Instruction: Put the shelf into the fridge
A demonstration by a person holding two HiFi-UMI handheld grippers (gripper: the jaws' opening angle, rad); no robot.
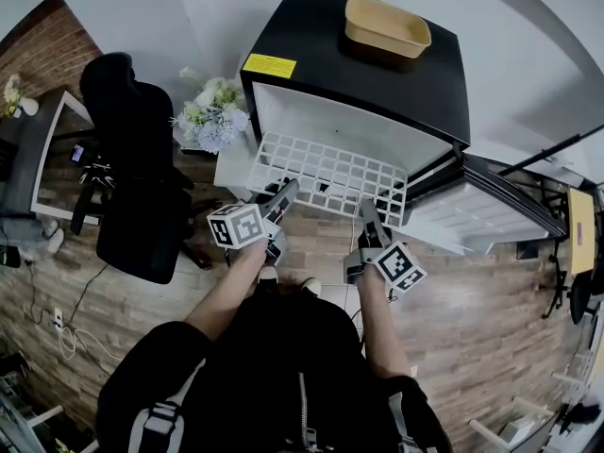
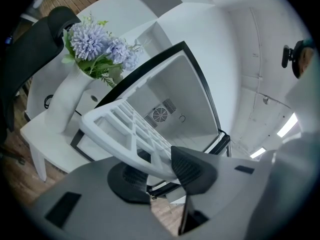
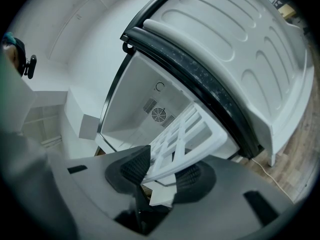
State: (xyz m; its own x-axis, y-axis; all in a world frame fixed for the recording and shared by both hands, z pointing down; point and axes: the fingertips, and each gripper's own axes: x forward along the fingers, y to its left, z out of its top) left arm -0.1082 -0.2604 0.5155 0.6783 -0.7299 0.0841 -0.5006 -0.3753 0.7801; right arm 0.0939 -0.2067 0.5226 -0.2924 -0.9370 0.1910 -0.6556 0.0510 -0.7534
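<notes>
A white grid shelf (image 1: 326, 173) hangs level in front of the open black mini fridge (image 1: 377, 64), its far edge at the fridge mouth. My left gripper (image 1: 281, 199) is shut on the shelf's near left edge (image 2: 132, 134). My right gripper (image 1: 366, 217) is shut on the near right edge (image 3: 182, 144). Both gripper views look into the white fridge interior (image 2: 175, 99), with a round fan grille (image 3: 158, 115) on the back wall. The fridge door (image 1: 491, 210) stands open to the right.
A tan basket (image 1: 387, 28) sits on top of the fridge. A vase of pale flowers (image 1: 215, 113) stands on a small white table (image 2: 55, 129) left of the fridge. A black office chair (image 1: 137, 168) is further left. The floor is wood plank.
</notes>
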